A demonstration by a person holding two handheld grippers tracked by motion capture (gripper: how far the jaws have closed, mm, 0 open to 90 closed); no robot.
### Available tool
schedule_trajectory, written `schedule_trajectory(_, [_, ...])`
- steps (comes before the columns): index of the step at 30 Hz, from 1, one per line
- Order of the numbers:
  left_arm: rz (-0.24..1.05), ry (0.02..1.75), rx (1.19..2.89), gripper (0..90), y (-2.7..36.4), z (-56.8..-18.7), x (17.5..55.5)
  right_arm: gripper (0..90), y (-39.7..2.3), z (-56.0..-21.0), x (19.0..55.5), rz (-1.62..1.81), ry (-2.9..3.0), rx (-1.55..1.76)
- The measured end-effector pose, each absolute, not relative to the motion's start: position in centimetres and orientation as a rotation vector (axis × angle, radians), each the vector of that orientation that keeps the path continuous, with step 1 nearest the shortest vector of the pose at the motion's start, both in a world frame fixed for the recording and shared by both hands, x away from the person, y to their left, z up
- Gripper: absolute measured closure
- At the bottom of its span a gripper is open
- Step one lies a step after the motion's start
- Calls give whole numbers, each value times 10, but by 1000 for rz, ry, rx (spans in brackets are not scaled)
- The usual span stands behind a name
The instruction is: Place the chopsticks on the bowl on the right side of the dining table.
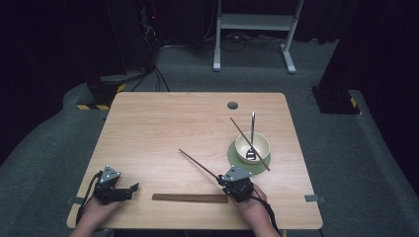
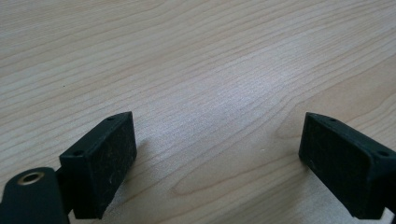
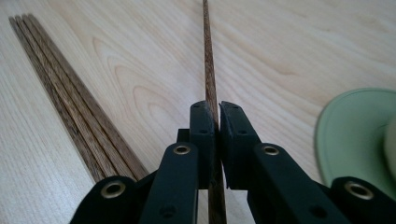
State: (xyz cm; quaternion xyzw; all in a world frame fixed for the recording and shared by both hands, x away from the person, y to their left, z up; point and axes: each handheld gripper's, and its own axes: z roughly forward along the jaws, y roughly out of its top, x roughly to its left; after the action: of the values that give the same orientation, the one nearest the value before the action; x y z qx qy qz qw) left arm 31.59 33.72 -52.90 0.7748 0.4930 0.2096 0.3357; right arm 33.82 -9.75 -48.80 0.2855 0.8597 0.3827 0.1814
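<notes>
— Holding 1 chopstick (image 3: 208, 65), is it? Which tool has it?

— The right gripper (image 3: 216, 122). Its jaws are pinched tight on the dark wooden stick, which runs between the pads and on past them, slanting up and away over the table (image 1: 163, 123) in the high view.

— Where does that put the stick on the table?

— Near the front edge, right of centre. Its free tip points toward the middle of the tabletop, and the gripper end sits just left of the green plate (image 1: 236, 159).

— What is on the plate?

— A pale bowl (image 1: 252, 145) with a spoon (image 1: 252, 138) standing in it, and another chopstick (image 1: 250, 144) laid aslant across the bowl's rim.

— Any more sticks?

— A bundle of chopsticks (image 1: 189, 198) lies flat along the front edge, just left of the right gripper and apart from it.

— And the other hand?

— The left gripper (image 2: 217, 154) rests at the front left corner, well apart from everything else. Its 2 jaws stand wide apart over bare wood, with nothing between them.
</notes>
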Motion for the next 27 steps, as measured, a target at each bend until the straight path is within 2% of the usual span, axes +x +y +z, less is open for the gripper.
schedule_trajectory(27, [541, 1278, 2023, 113, 337, -529, 315, 841, -153, -447, 345, 1145, 2209, 939])
